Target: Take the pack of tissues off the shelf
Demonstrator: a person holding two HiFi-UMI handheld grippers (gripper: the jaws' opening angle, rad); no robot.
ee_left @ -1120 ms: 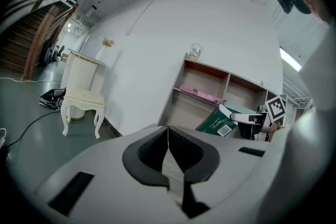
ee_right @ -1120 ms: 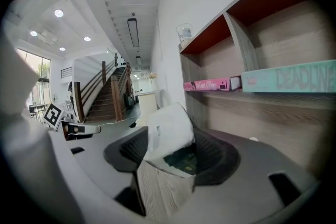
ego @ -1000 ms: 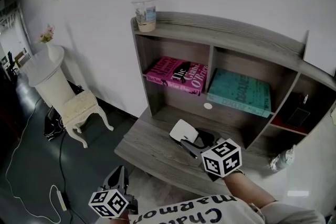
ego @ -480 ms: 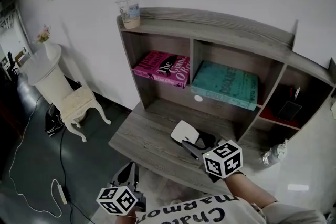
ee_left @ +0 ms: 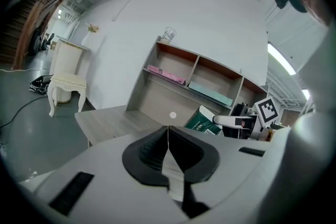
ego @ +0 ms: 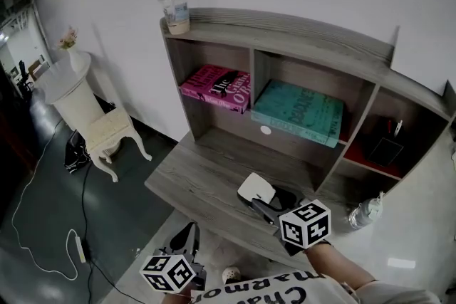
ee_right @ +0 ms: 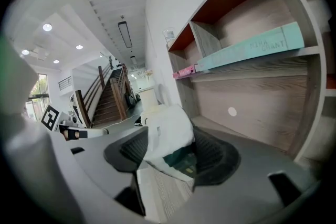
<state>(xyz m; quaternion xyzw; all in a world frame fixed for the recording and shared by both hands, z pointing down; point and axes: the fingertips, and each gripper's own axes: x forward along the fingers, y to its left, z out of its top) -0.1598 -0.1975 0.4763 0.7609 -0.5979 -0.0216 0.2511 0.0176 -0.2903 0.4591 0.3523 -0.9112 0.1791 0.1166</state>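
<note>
White tissue pack (ego: 255,188) is clamped between the jaws of the right gripper (ego: 265,201), over the wooden desk (ego: 199,181) and outside the shelf (ego: 285,46). The left gripper (ego: 187,237) hangs low beside the desk edge, its jaws pressed together with nothing between them.

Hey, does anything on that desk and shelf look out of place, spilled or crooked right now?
Nothing looks spilled or broken. Only the plastic cup stands out: it sits at the very left end of the shelf top, close to the edge. The tissue pack is tilted, but the right gripper holds it.
</note>
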